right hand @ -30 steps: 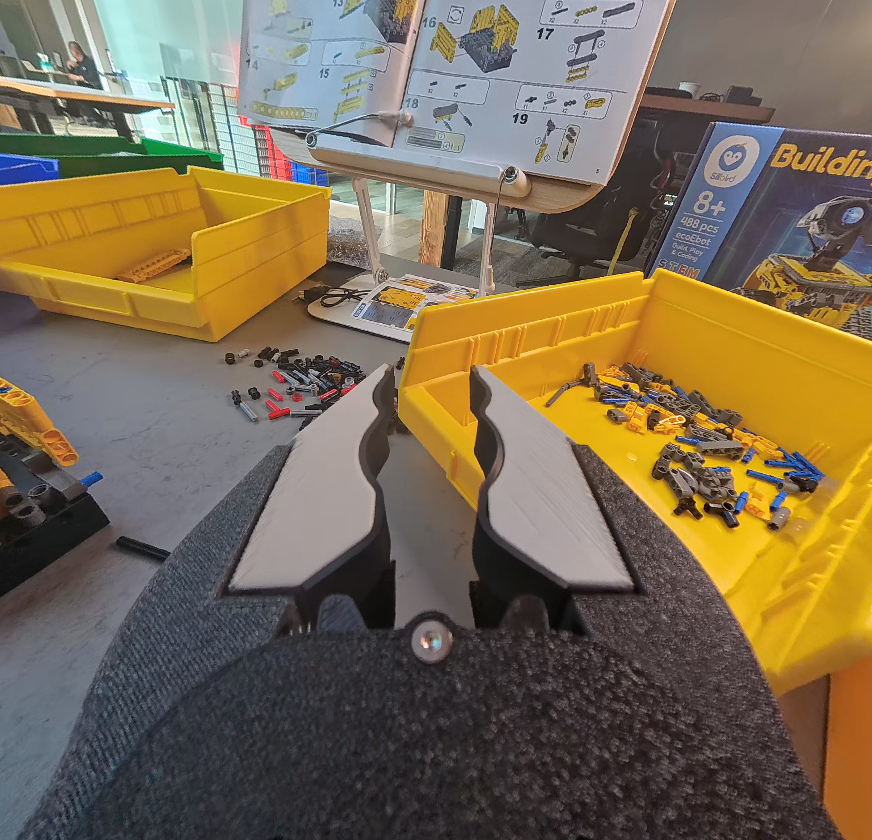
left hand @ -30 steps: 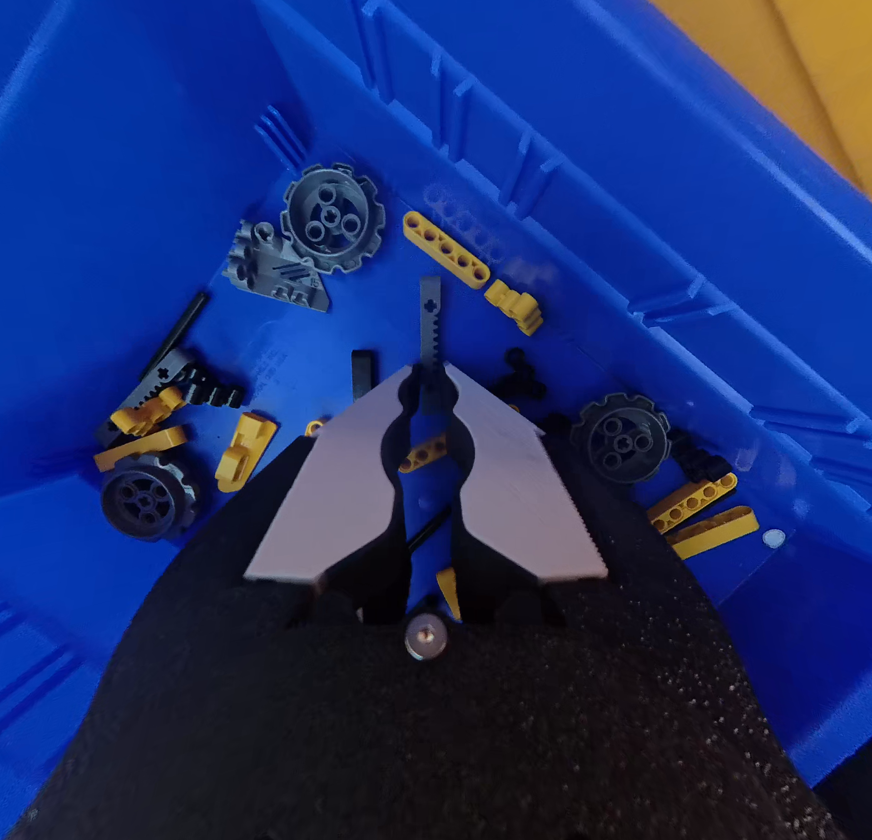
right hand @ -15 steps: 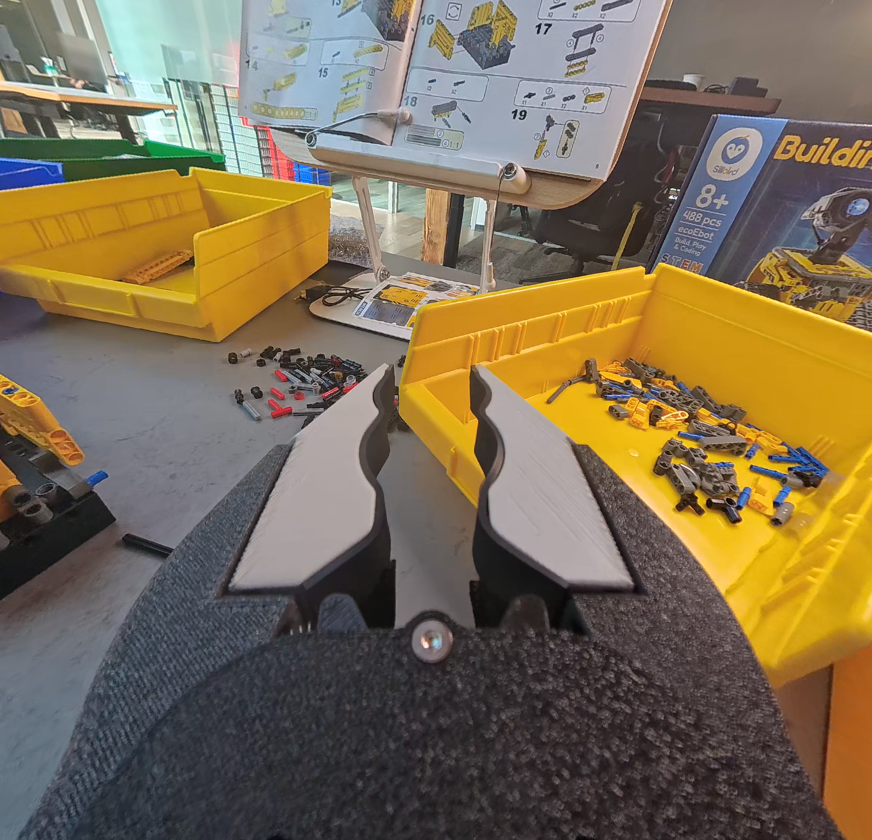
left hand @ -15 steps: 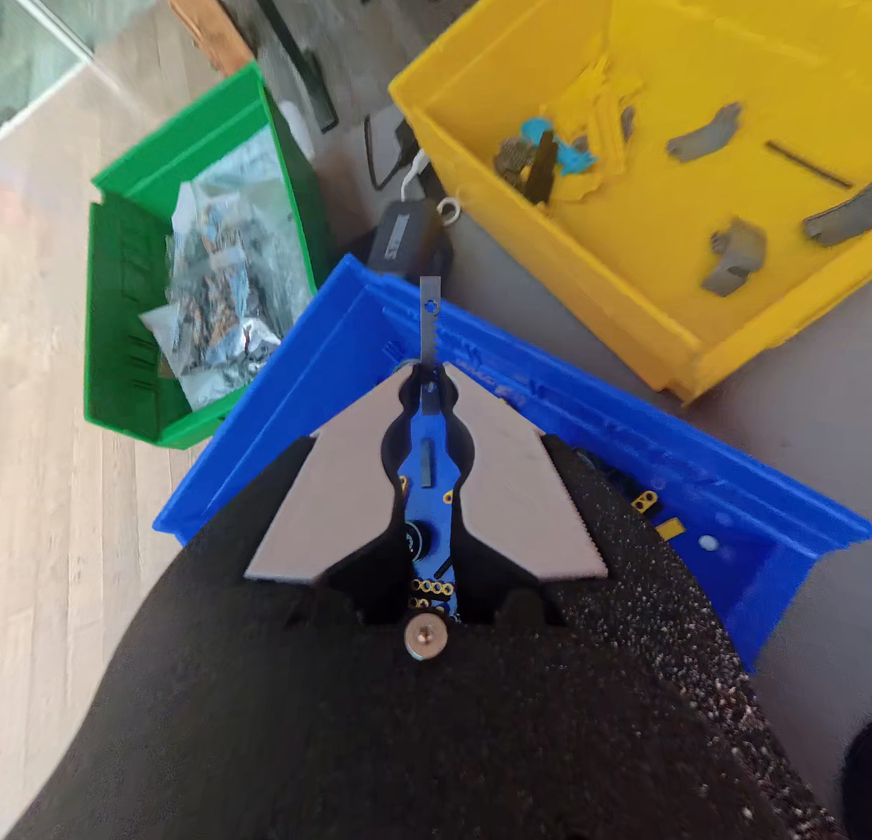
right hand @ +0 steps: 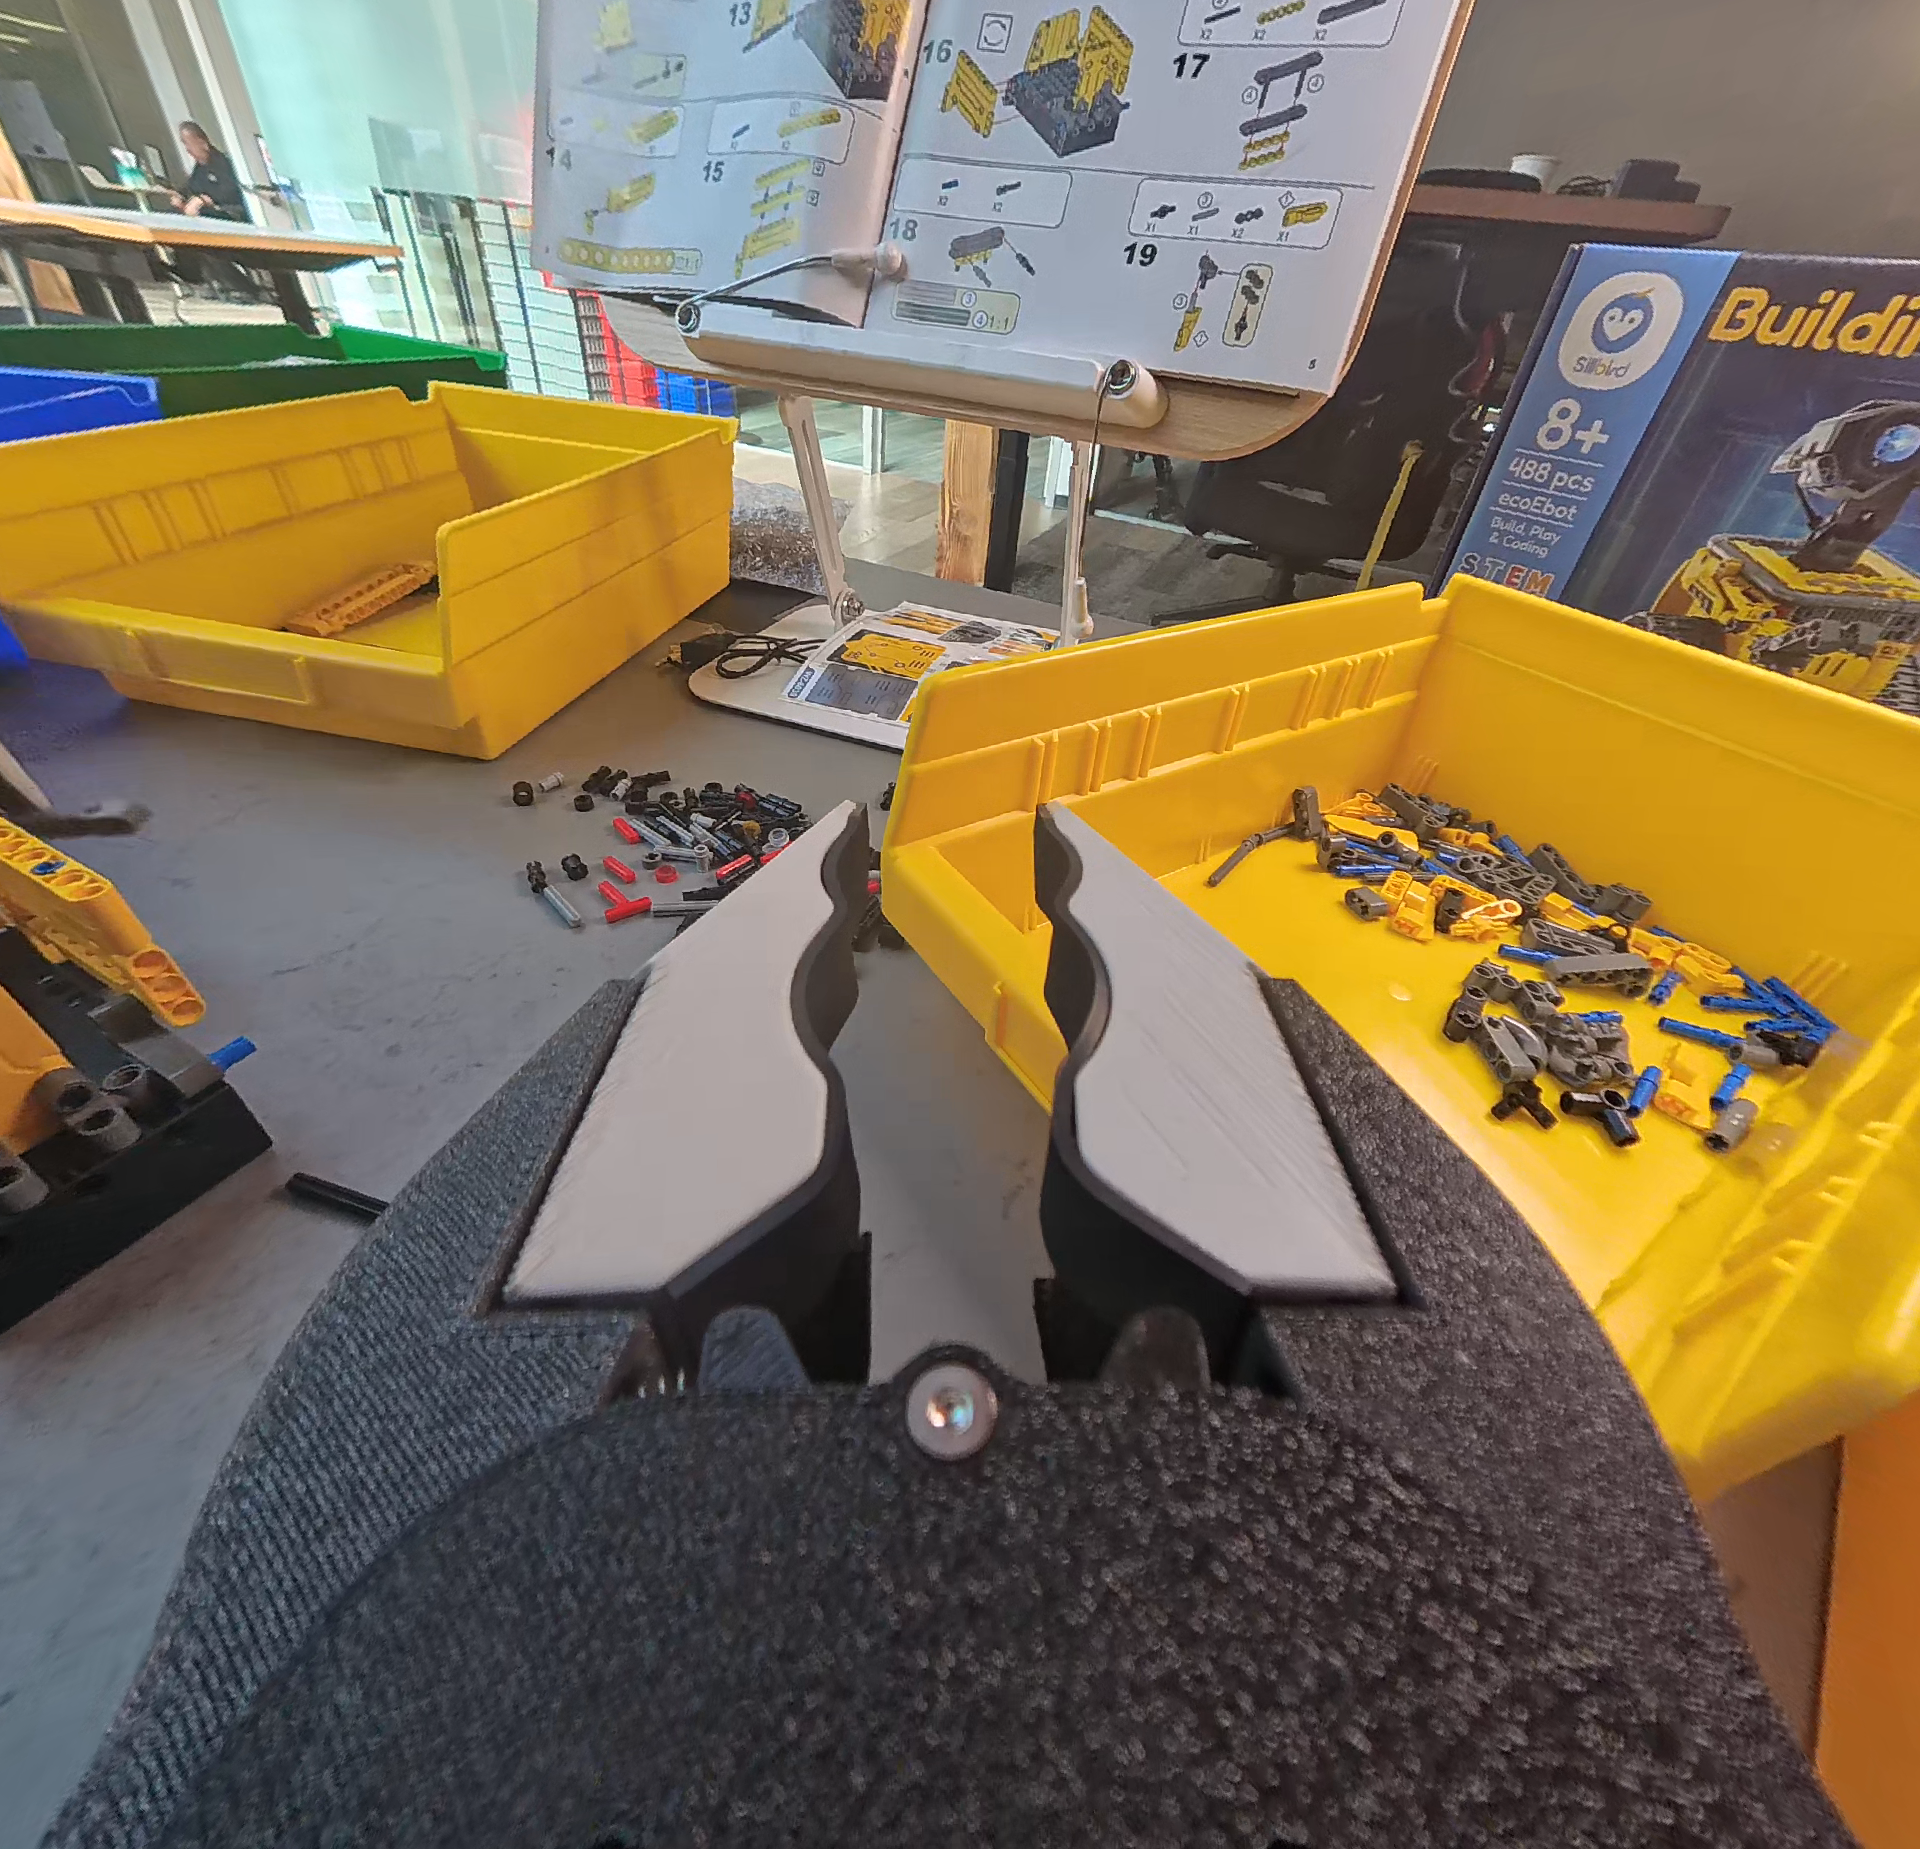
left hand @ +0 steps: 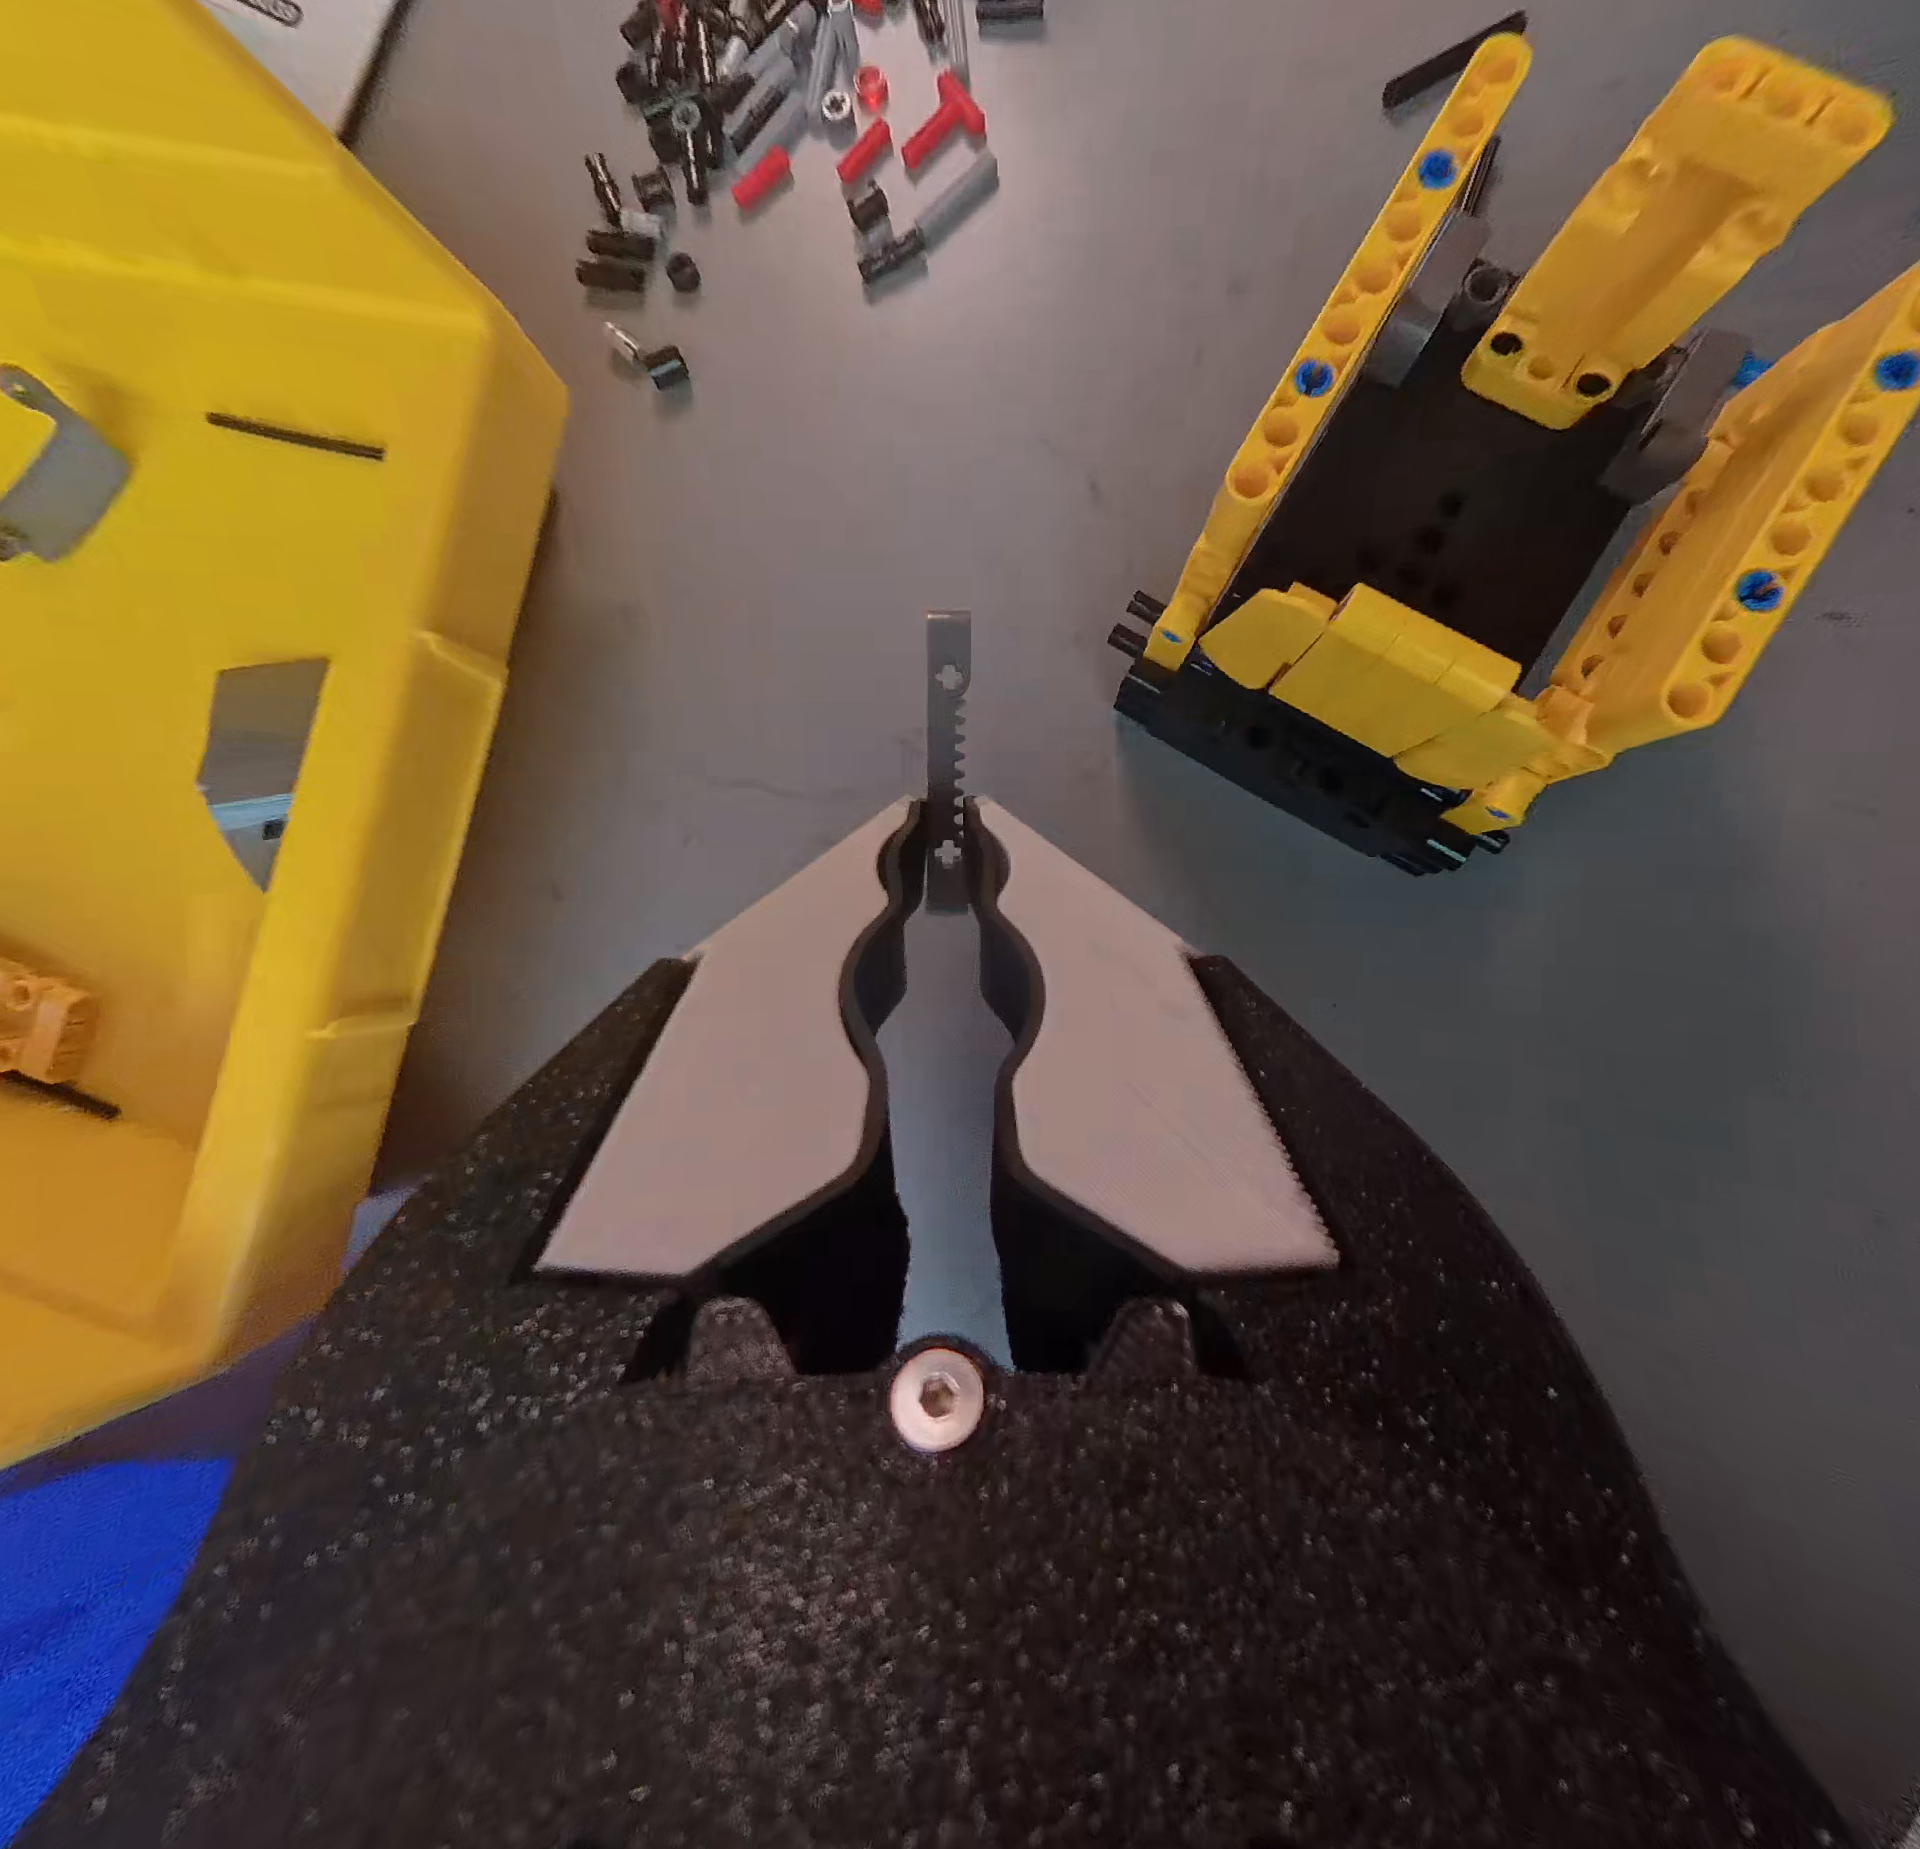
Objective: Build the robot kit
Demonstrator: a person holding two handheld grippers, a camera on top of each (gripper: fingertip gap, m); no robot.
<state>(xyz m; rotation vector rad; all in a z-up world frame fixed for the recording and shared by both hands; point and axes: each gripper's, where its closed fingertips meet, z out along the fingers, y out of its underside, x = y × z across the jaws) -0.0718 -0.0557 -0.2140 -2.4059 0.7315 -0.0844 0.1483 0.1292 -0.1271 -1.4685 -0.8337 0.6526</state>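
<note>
One grey toothed rack (left hand: 948, 719), light, stiff, thin: your left gripper (left hand: 948, 825) pinches its lower end above the tabletop (left hand: 831, 552); your right gripper (right hand: 951, 833) spread, empty.

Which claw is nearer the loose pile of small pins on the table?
Probably the right claw: its tips sit just beside the pin pile. The left claw, shut on a grey toothed rack, shows the pile far ahead.
</note>
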